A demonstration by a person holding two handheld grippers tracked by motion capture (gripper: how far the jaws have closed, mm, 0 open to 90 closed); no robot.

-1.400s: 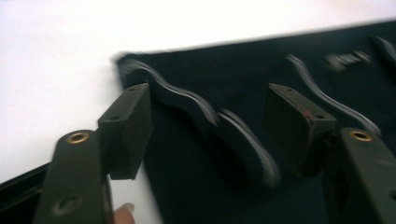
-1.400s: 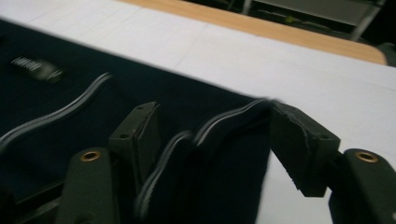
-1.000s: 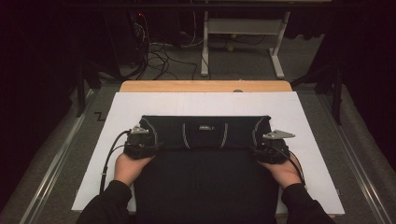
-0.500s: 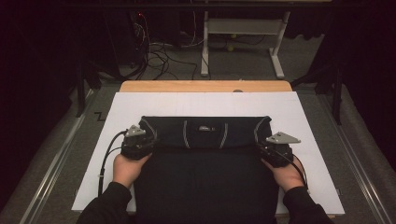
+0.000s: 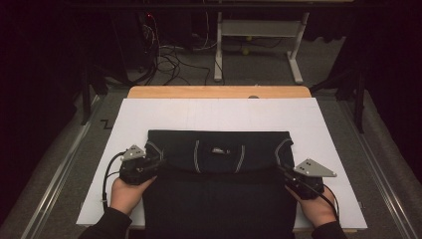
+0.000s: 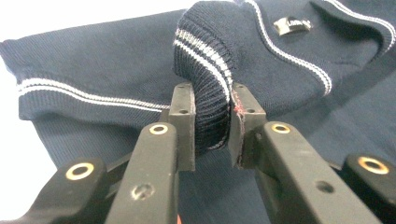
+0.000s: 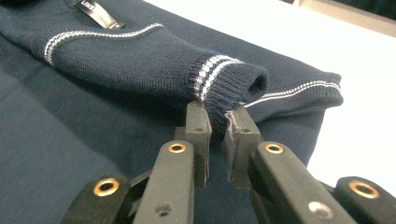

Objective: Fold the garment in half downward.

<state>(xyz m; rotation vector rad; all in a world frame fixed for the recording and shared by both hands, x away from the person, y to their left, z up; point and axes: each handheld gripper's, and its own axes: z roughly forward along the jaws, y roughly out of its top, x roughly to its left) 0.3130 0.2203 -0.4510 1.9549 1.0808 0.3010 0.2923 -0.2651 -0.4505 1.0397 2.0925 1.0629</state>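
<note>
A navy sweater (image 5: 219, 199) lies folded on the white table cover (image 5: 318, 124), running off the near edge. At its left side the left gripper (image 6: 211, 122) pinches a striped ribbed cuff (image 6: 205, 70) between nearly closed jaws. At the right the right gripper (image 7: 217, 126) clamps the other cuff (image 7: 224, 79). Farther off, bare wood table edge (image 5: 219, 92).
</note>
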